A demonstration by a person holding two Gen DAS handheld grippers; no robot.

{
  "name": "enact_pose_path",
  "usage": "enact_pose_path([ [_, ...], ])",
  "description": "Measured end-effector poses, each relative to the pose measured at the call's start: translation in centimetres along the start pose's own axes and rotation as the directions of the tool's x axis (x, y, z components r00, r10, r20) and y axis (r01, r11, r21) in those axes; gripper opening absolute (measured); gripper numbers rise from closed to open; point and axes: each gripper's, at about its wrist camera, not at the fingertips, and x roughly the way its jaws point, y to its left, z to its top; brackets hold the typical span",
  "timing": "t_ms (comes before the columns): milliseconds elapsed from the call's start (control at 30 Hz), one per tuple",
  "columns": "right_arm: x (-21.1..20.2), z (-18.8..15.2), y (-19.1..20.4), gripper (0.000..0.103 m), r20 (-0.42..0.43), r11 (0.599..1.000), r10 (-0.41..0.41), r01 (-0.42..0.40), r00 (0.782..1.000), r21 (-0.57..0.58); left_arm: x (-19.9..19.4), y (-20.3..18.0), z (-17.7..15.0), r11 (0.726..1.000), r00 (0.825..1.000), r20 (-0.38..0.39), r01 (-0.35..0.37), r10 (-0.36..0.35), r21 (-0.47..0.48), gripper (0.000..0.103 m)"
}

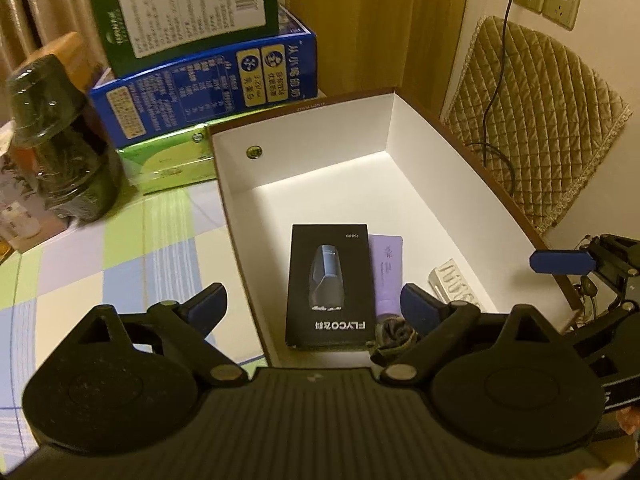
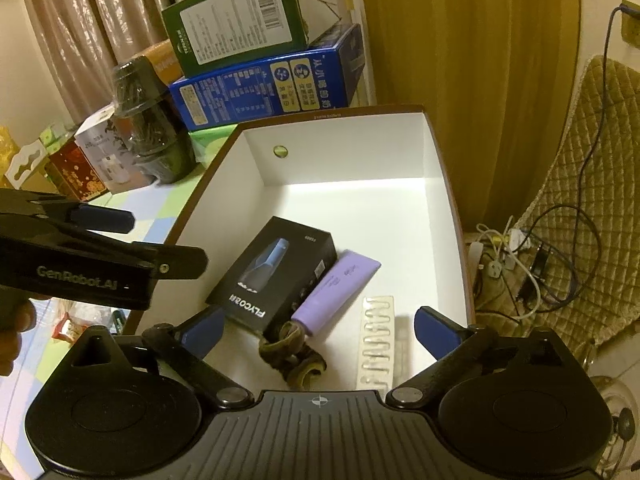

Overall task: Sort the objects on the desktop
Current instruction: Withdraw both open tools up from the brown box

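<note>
A white open box point(image 1: 320, 168) with a brown rim stands on the checked tablecloth; it also shows in the right wrist view point(image 2: 360, 200). Inside lie a black FLYCO shaver carton point(image 1: 330, 286) point(image 2: 276, 270), a purple tube point(image 1: 386, 276) point(image 2: 338, 290), a clear blister strip point(image 1: 456, 284) point(image 2: 376, 344) and a dark scrunchie point(image 1: 394, 338) point(image 2: 294, 354). My left gripper point(image 1: 316, 306) is open and empty above the box's near edge. My right gripper point(image 2: 320, 330) is open and empty above the scrunchie and strip. The left gripper also shows at the left of the right wrist view point(image 2: 132, 236).
Stacked green point(image 1: 188, 12), blue point(image 1: 208, 92) and light green point(image 1: 176, 160) cartons stand behind the box. A dark wrapped jar point(image 1: 56, 140) stands to the left. A quilted chair point(image 1: 540, 120) with cables is on the right. Curtains hang behind.
</note>
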Motion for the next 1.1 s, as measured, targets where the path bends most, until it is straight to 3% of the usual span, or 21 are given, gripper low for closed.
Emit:
enact_pose_path([
  [500, -3.1, -1.9, 2.4, 0.101, 0.023, 1.0, -0.006, 0.006, 1.0, 0.002, -4.6, -0.1, -3.5, 1.0, 0.999, 0.038, -0.022, 0.022, -0.018, 0.093],
  [1100, -5.3, -5.8, 7.9, 0.101, 0.019, 0.999, -0.032, 0.031, 0.999, 0.031, -8.8, 3.1, -8.0, 1.0, 0.998, 0.056, 0.019, -0.019, -0.006, 0.093],
])
